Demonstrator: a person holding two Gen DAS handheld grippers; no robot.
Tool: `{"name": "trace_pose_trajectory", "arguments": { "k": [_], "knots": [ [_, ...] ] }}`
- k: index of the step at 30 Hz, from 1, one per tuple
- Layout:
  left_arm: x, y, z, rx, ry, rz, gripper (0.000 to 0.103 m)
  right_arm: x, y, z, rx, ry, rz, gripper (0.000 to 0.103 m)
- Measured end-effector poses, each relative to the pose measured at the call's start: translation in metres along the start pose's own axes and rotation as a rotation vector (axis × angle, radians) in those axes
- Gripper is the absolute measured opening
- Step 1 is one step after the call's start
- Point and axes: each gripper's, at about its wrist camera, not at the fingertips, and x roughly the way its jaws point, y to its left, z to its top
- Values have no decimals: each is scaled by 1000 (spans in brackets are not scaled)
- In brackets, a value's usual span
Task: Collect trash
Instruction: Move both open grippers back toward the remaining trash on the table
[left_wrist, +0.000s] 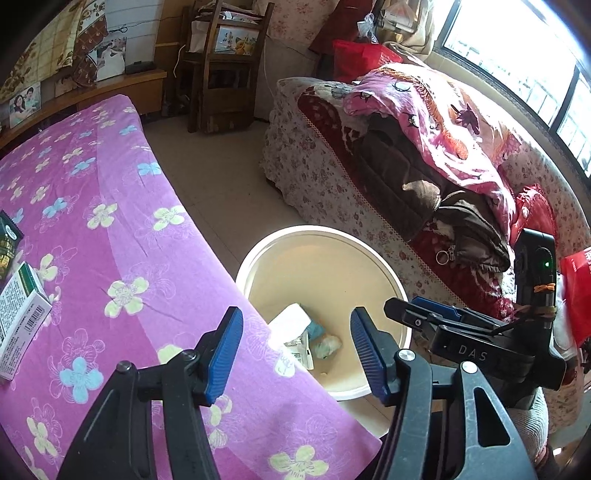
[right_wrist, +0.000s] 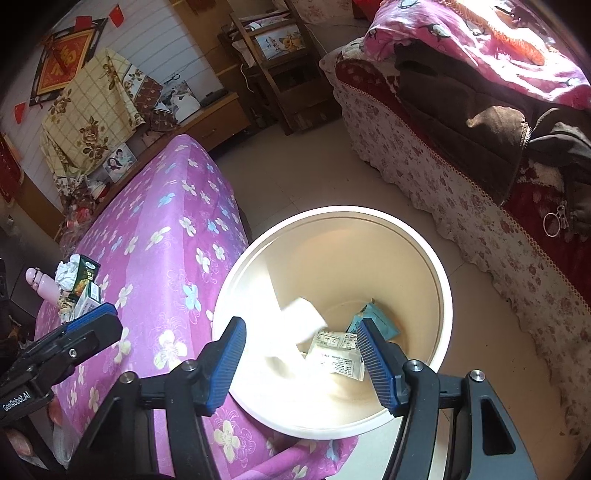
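The purple flowered table (left_wrist: 110, 240) stretches to the left of both tongs, and the white bin (right_wrist: 441, 280) sits directly under the right gripper (right_wrist: 301, 360), which is spread wide and empty above dropped wrappers (right_wrist: 338, 354). The left gripper (left_wrist: 295, 349), equally wide and empty, is the nearer one to the remaining trash: a green-and-white box (left_wrist: 22, 310) lying flat to its left, its long axis running away from the tongs toward the table's far end.

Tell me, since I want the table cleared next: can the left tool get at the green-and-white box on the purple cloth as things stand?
Probably yes. The left tool is open and empty, and the green-and-white box lies exposed on the purple cloth to its left, nothing between them; only a dark box lies close beside it.
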Motion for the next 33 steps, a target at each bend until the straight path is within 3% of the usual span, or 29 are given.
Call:
{"name": "trace_pose_trajectory", "arguments": {
  "k": [16,33],
  "knots": [
    [-30,26,-16,-13,-35,102,61,-8,37,-8,-56,-7,30,67],
    [-98,93,-47,-92,-104,237,61,0,148,-32,-215,26,142,67]
  ]
}}
